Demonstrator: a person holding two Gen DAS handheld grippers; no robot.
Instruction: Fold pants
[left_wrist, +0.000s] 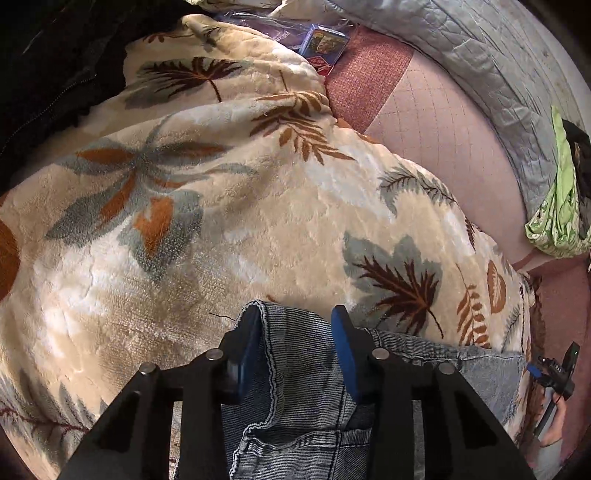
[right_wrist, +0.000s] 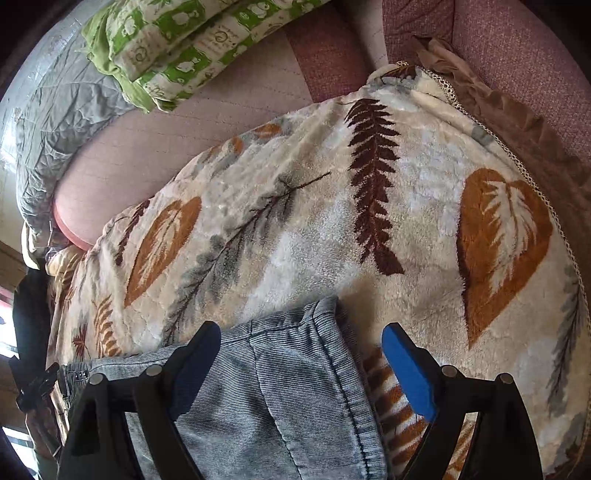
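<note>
My left tool (left_wrist: 295, 321) stands spread over one end of the faded jeans (left_wrist: 295, 387), which lie on the leaf-patterned plush blanket (left_wrist: 221, 221) covering the bed. Its blue pads (left_wrist: 341, 350) flank a stitched hem edge of the denim; the left pad sits against the fabric's rim while the right pad rests on top of it, and a clear strip of denim shows between them, so this tool is released rather than clamped. From that hem the jeans run off to the right across the blanket. Further back in this view a small blue card box (left_wrist: 325, 44) lies beside the blanket on a reddish sheet (left_wrist: 369, 70), with a pale pink quilted cover (left_wrist: 443, 140) next to it and a grey quilt (left_wrist: 480, 55) along the far edge. A green patterned cloth (left_wrist: 561, 206) hangs at the right border.

My right tool (right_wrist: 301, 332) is likewise spread wide over the other end of the jeans (right_wrist: 295, 387). Its left pad sits above the denim near a seam, and its right pad (right_wrist: 406, 369) stands off the fabric, over the blanket (right_wrist: 369, 221) just beside the stitched edge. Nothing is pinched here either. In this view a green-and-white panda-print cloth (right_wrist: 177, 40) lies at the top left on the grey quilt (right_wrist: 55, 129), and a brown fabric (right_wrist: 517, 122) borders the blanket's trimmed edge at the right.
</note>
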